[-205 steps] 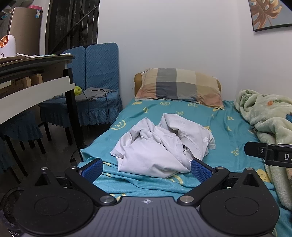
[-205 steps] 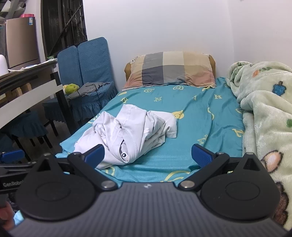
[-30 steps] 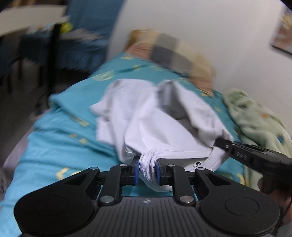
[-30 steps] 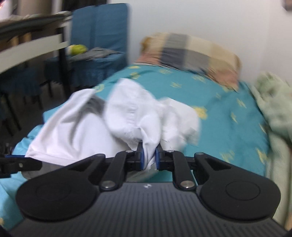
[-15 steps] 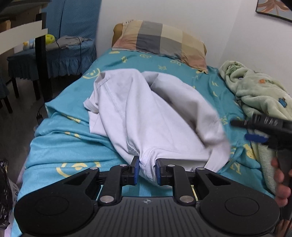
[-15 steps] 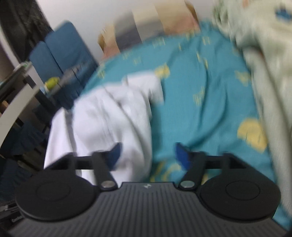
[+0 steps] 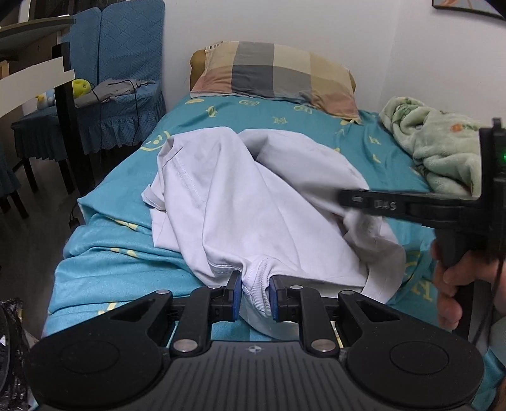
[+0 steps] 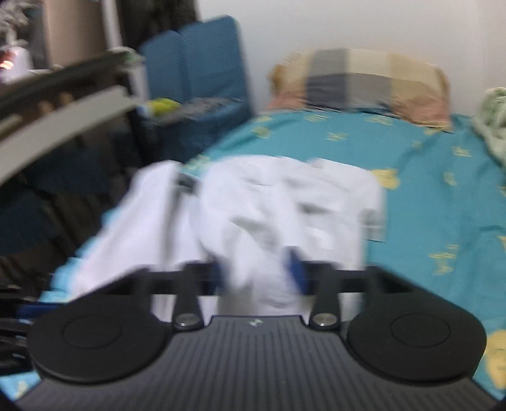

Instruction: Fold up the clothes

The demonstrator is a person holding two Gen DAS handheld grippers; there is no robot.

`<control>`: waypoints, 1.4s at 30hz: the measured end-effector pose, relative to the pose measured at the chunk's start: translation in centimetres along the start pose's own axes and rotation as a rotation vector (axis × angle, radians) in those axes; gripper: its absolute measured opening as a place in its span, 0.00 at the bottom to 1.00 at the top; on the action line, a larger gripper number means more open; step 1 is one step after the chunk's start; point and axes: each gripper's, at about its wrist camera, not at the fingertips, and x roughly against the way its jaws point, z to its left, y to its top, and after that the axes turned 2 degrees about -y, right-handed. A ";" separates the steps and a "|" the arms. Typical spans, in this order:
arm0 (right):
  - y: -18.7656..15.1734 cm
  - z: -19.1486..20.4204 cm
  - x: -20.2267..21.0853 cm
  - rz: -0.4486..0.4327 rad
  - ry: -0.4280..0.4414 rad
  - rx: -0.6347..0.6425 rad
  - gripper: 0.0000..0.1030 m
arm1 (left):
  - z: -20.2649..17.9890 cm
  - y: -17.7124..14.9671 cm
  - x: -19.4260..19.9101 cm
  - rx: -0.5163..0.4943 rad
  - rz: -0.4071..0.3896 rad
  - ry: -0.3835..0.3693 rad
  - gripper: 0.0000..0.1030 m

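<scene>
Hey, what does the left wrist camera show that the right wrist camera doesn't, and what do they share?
Only the left wrist view shows the left claw pinching a bunched hem of the white shirt, the right claw's black body seen from the side with a hand on its grip, and a picture frame on the wall.

Only the right wrist view, which is blurred, shows the right claw head-on, its jaws closing with white cloth between them.

Both show the shirt, the teal bedsheet, the checked pillow, the green blanket and the blue chair.
</scene>
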 end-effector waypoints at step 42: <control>-0.5 -5.1 2.2 0.246 -0.104 -0.031 0.22 | 0.0 -0.2 0.5 0.023 0.015 -0.068 0.16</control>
